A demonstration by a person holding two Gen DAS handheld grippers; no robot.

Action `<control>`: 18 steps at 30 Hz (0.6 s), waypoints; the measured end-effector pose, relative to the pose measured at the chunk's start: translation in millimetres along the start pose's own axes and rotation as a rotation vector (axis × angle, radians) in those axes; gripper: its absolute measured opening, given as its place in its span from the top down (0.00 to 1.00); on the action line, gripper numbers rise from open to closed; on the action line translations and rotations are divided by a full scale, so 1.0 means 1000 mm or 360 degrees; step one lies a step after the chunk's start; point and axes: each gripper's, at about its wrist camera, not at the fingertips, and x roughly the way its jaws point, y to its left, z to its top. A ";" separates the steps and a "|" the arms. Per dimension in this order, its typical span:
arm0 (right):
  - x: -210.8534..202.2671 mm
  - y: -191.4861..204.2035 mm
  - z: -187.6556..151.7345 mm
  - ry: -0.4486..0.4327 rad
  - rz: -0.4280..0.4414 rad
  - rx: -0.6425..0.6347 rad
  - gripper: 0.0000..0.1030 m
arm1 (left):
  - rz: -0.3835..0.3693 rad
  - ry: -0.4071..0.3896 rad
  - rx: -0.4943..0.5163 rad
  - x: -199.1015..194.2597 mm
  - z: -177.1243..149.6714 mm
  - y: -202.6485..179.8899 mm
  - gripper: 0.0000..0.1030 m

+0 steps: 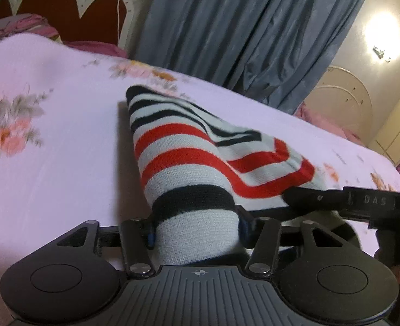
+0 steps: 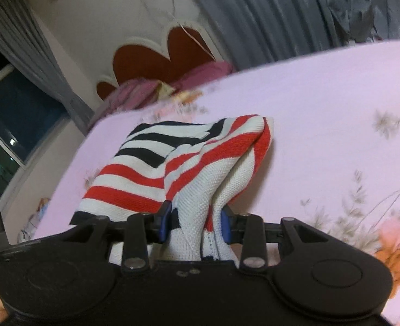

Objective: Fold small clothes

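Floral pink bedsheet carries the striped knit garment mid-bed, soft and light (likely floppy), each hem corner pinched by left tongs and right tongs.

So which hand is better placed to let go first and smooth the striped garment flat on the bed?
Probably the left gripper: the striped garment ahead of it lies smooth over the bed sheet. The right gripper holds bunched, creased folds, so it should keep hold.

striped knit garment, bunched, on bed
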 end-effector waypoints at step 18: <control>-0.022 0.008 0.004 -0.0072 -0.0176 -0.0008 0.61 | 0.0146 -0.0205 0.0176 -0.034 0.016 -0.010 0.22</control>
